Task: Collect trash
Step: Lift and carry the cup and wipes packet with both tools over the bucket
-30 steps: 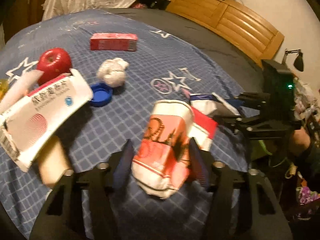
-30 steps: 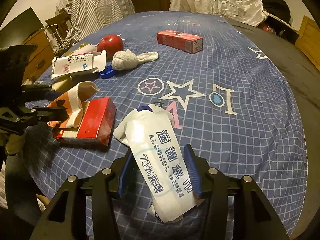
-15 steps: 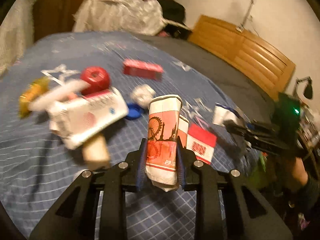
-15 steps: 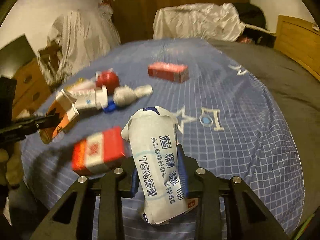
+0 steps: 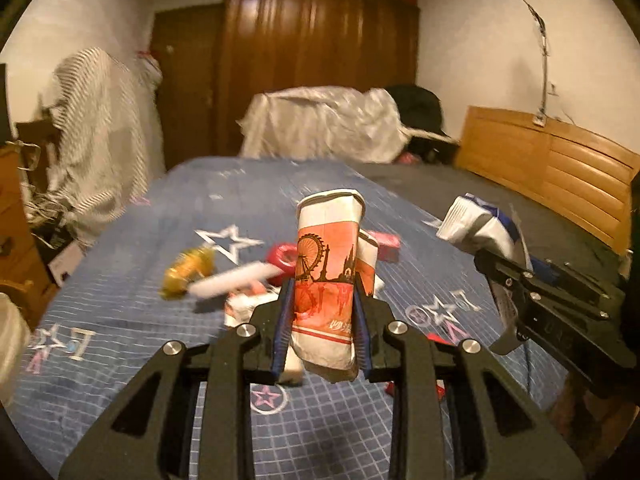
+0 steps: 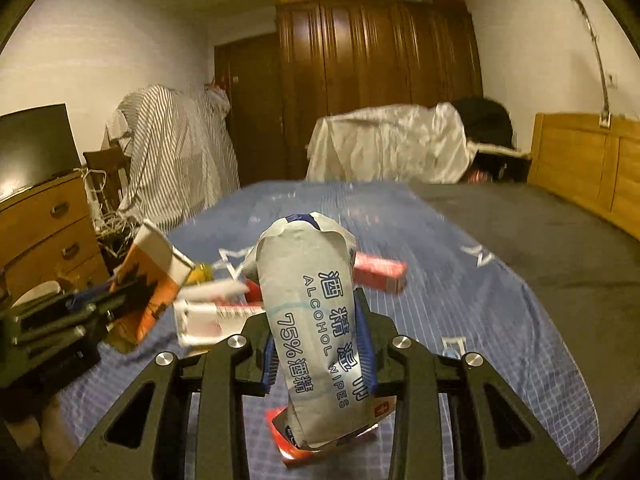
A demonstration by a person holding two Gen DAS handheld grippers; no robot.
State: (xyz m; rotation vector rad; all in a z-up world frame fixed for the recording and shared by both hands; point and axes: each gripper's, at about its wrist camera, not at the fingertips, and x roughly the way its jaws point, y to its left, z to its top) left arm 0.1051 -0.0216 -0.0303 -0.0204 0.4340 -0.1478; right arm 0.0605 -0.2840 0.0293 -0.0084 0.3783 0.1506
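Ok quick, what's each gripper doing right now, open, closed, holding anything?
Left gripper: closed on the orange paper cup, lifted off the bed.
Right gripper: closed on the pack of alcohol wipes, also lifted.

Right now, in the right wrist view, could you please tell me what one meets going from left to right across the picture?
Wooden dresser → left gripper holding the orange paper cup → alcohol wipes pack in the right gripper → red box → wooden headboard.
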